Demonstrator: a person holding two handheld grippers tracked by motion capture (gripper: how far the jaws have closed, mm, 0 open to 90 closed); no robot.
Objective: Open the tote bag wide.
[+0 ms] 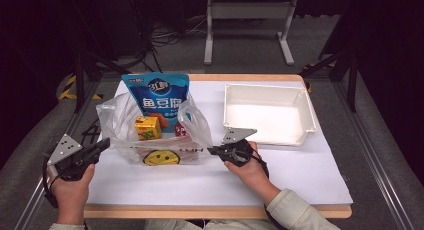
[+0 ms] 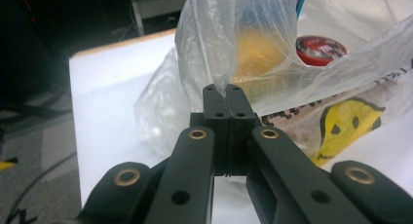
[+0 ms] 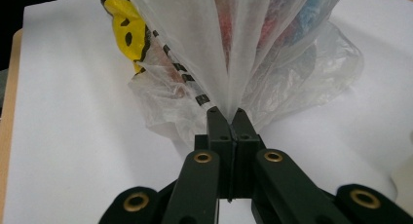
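Clear crinkly plastic bag with yellow smiley at table centre, pinched at nine o'clock by left gripper, at three o'clock by right gripper; presumably for spreading the mouth.

A clear plastic bag printed with a yellow smiley face is seen standing open on the white-covered table, its thin film pinched at both sides.

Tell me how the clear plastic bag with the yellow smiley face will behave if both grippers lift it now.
The clear plastic bag will likely sag: its thin film already bunches where the left gripper and right gripper pinch it. The tall blue snack pouch may tip sideways. The film looks slick, so it might slip from the jaws.
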